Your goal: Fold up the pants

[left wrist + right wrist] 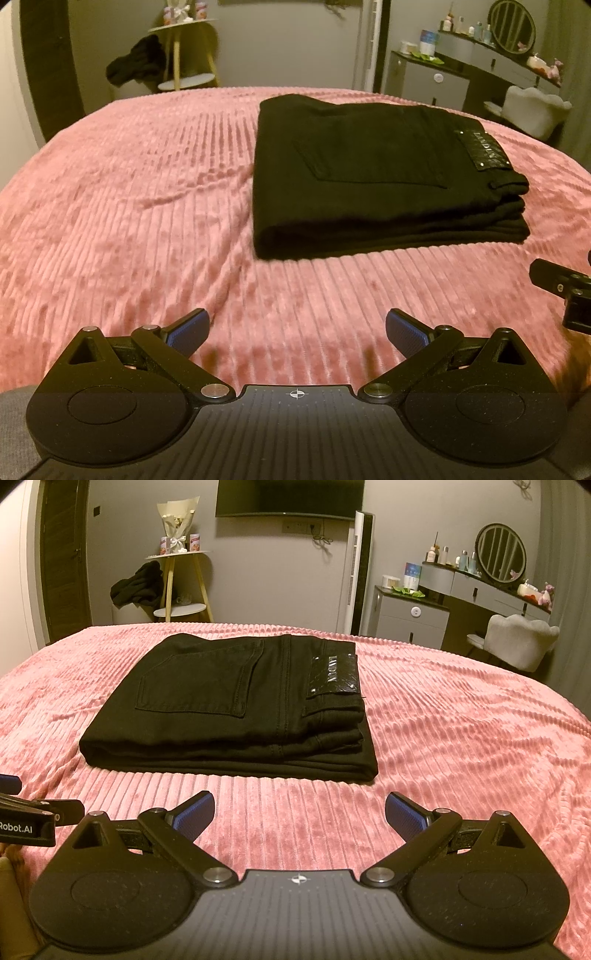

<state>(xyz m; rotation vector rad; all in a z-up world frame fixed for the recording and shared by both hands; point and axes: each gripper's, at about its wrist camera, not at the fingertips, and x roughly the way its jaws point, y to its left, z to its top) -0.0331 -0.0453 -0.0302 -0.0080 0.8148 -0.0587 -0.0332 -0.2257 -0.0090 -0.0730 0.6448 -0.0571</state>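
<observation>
Black pants [236, 705] folded into a flat stack, back pocket and waistband patch up, on a pink ribbed bedspread [461, 746]. Left gripper [297, 334] and right gripper [299, 816] spread wide, empty, near the bed's edge. Beyond the far edge: vanity desk [491, 590], round mirror [500, 552], white chair [519, 640], small side table [177, 555], wall television [290, 496].

The left hand-held gripper [297, 334] was matte black: two round discs flanked a ribbed grey-black centre plate marked with a small white crosshair. Flat link arms ran from silver pivot screws to triangular cut-out brackets. Its fingers [190, 328] carried blue, textured pads. The right hand-held gripper [300, 814] had the same build, with the same blue pads [404, 818] and silver screws. In the right wrist view, the left unit's side bore white lettering reading "Robot.AI".
</observation>
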